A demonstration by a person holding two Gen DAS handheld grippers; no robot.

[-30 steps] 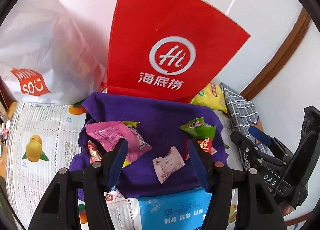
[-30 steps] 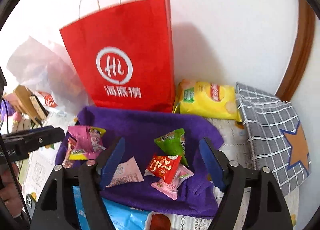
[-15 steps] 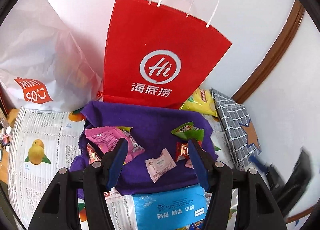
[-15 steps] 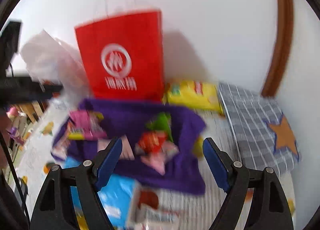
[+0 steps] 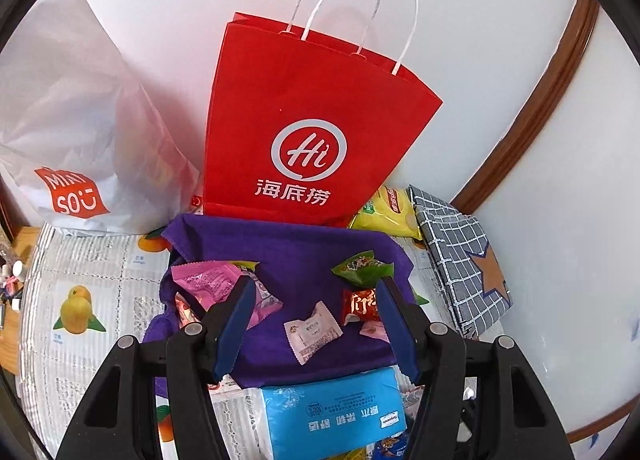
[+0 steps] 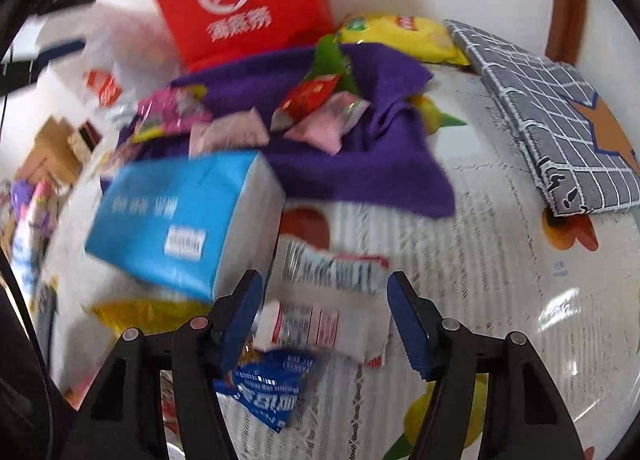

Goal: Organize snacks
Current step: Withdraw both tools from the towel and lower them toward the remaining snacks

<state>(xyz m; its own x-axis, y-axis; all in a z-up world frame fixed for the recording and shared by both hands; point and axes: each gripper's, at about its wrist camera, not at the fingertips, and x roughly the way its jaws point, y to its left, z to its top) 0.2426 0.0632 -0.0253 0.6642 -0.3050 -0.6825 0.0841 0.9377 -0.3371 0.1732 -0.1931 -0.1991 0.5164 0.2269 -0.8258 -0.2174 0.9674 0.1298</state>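
Observation:
Several snack packets lie on a purple cloth (image 5: 296, 256): a pink one (image 5: 212, 284), a pale pink one (image 5: 312, 332), a red one (image 5: 360, 306) and a green one (image 5: 362, 268). My left gripper (image 5: 316, 330) is open and empty above the cloth's near edge. My right gripper (image 6: 326, 324) is open and empty, low over white-and-red packets (image 6: 320, 324) and a blue packet (image 6: 268, 388) on the tablecloth. The cloth (image 6: 360, 147) with its snacks lies farther back in the blurred right wrist view.
A red paper bag (image 5: 308, 131) stands against the wall behind the cloth, a white Miniso bag (image 5: 76, 139) to its left. A blue tissue box (image 5: 332, 416) lies at the near edge, a yellow chip bag (image 5: 384, 213) and a grey checked pouch (image 5: 460, 260) lie on the right.
My right gripper has pulled back and tipped down from over the cloth to the packets on the near tablecloth. My left gripper has drawn back a little. Both stayed open.

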